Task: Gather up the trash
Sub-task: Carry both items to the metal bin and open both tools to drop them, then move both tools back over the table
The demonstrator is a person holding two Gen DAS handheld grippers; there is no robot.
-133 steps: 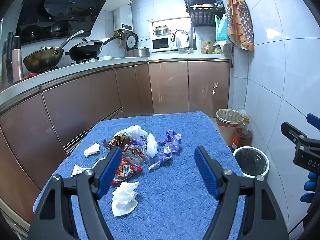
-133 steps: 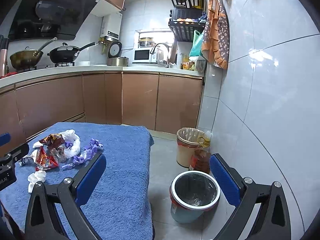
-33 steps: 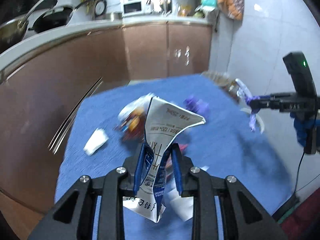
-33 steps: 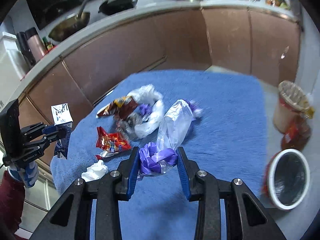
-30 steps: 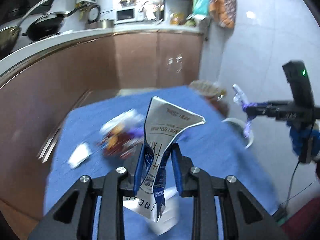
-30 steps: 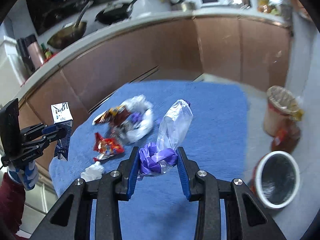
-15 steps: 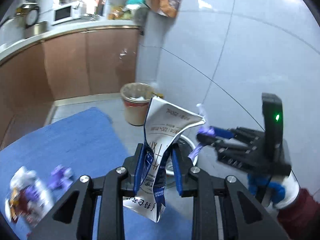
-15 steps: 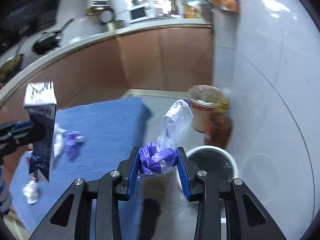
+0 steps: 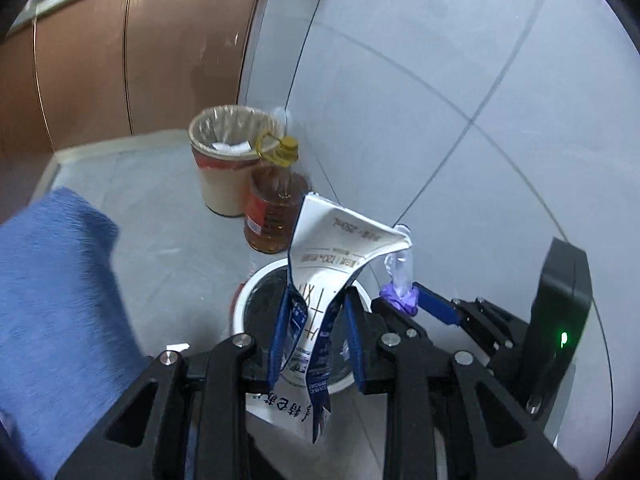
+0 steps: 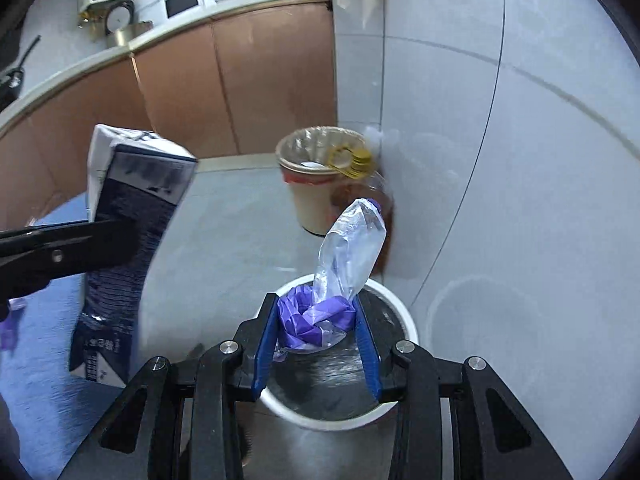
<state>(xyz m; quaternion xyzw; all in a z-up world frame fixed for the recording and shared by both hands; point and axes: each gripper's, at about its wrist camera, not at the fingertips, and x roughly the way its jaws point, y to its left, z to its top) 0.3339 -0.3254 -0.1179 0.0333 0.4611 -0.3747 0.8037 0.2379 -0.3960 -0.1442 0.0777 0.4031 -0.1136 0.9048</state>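
Observation:
My left gripper (image 9: 316, 300) is shut on a crumpled white and dark blue milk carton (image 9: 320, 280), held above the white-rimmed trash bin (image 9: 244, 300) on the floor. The carton also shows at the left of the right wrist view (image 10: 128, 220). My right gripper (image 10: 316, 316) is shut on a purple and clear plastic wrapper (image 10: 340, 268), directly over the same bin (image 10: 400, 320). The right gripper with the wrapper (image 9: 398, 280) sits just right of the carton in the left wrist view.
A tan bin with a plastic liner (image 9: 224, 160) and a bottle of amber oil (image 9: 276, 208) stand by the tiled wall behind the white-rimmed bin. The blue towel-covered table (image 9: 52, 300) is at the left. Brown cabinets (image 10: 260, 80) line the back.
Both grippers have swung right from the table to above the white-rimmed bin, still holding the carton and the wrapper. They have come closer together and lower.

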